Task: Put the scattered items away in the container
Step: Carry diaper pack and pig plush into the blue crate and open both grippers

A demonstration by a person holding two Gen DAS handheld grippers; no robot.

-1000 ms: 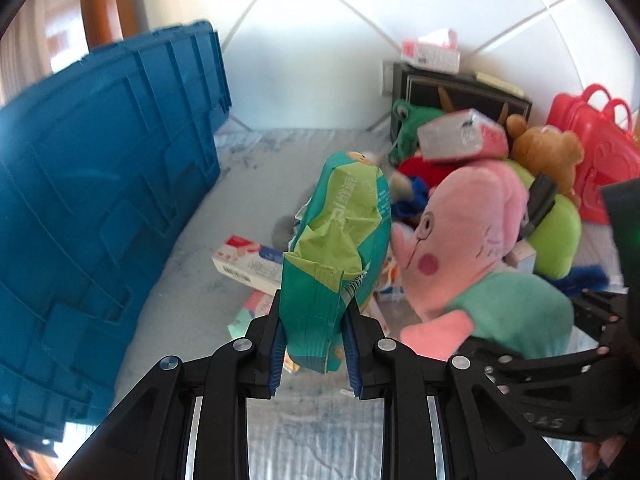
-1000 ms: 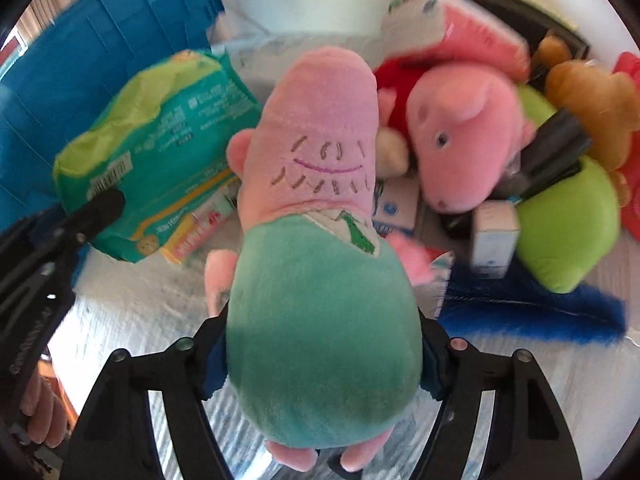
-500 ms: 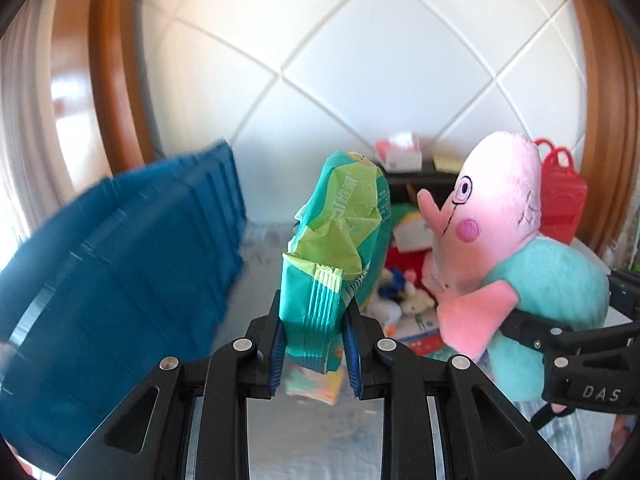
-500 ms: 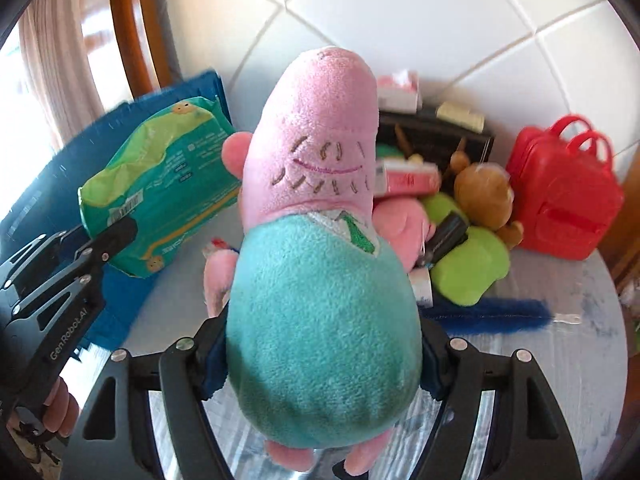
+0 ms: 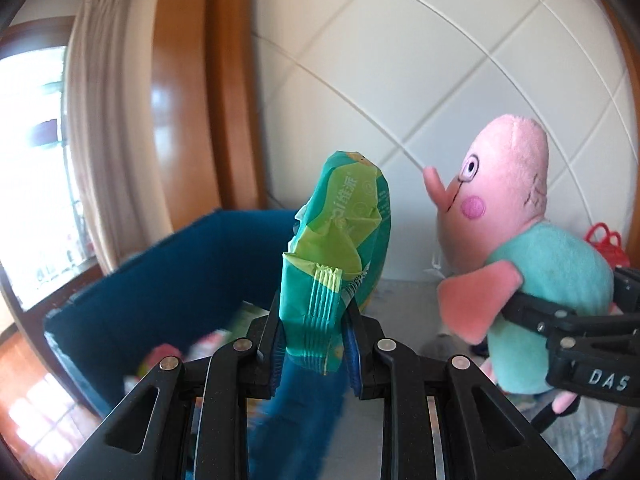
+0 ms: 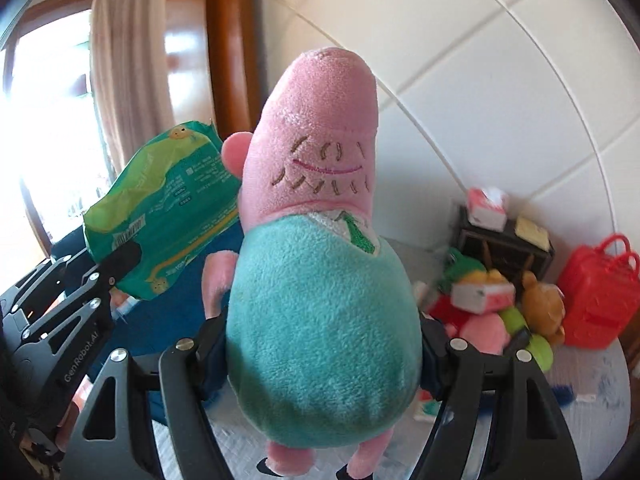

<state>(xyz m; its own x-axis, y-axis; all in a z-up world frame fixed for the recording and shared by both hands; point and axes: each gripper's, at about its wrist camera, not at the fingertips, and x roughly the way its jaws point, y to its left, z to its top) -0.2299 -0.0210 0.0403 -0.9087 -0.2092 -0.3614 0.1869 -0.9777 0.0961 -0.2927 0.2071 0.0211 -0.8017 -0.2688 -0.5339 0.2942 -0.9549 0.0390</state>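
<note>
The left gripper [image 5: 312, 354] is standing nearly closed, pinching the crimped end of the green snack bag [image 5: 340, 240] at centre frame, while the right gripper [image 6: 320, 354] is standing fairly wide, clamping the teal belly of the pink pig plush [image 6: 316, 280]; both items are hanging in the air, neither yet inside the blue container [image 5: 160, 280] at lower left of the left view. A few blurred items are already lying in that container, so the job is looking partly done. Only the right view is showing the remaining pile at lower right: a teddy bear [image 6: 542, 304], a green plush [image 6: 536, 346], a red bag [image 6: 598, 300] and small boxes are all waiting; only the left view is showing the container's inside
</note>
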